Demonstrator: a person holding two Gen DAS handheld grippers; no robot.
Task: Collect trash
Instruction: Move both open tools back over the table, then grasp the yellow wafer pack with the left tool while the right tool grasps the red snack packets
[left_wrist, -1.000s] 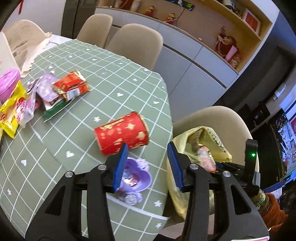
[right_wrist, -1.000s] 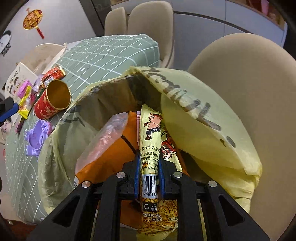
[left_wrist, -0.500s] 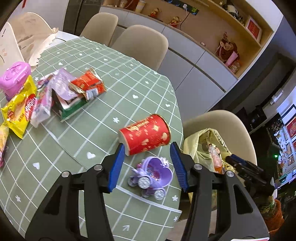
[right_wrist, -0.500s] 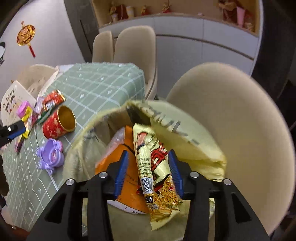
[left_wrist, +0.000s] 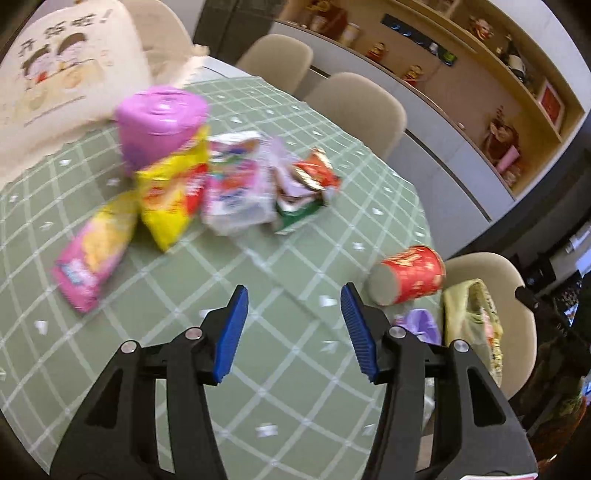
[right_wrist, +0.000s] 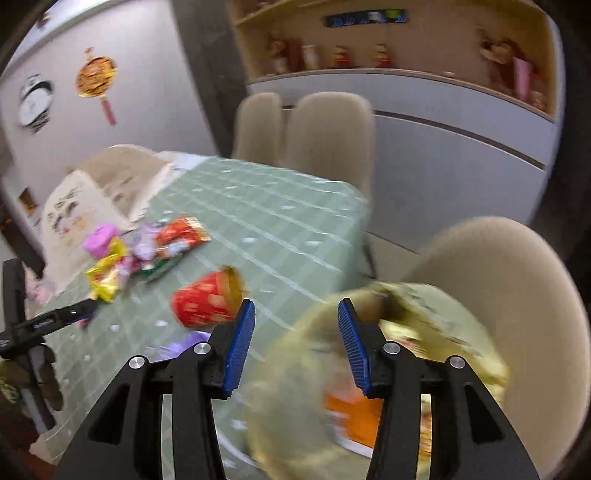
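Observation:
In the left wrist view my left gripper (left_wrist: 295, 325) is open and empty above bare green tablecloth (left_wrist: 229, 406). A blurred heap of snack wrappers lies ahead of it: a yellow bag (left_wrist: 170, 199), a pink and yellow packet (left_wrist: 96, 254), a white packet (left_wrist: 236, 199) and a red wrapper (left_wrist: 314, 173). To its right a red paper cup (left_wrist: 410, 275) lies on its side. My right gripper (right_wrist: 295, 332) is open and empty above the yellow trash bag (right_wrist: 424, 306), which sits on a beige chair (right_wrist: 498, 258) and holds an orange packet (right_wrist: 351, 410).
A pink box (left_wrist: 159, 125) and a cream tote bag (left_wrist: 62, 74) stand behind the wrappers. A purple toy (left_wrist: 421, 321) sits by the table edge near the cup. More beige chairs (left_wrist: 354, 107) ring the table, with a cabinet wall (left_wrist: 461, 166) beyond.
My right gripper opened, left the yellow snack packet in the trash bag and rose away. My left gripper swept left across the table, from over the cup and toy toward the wrappers.

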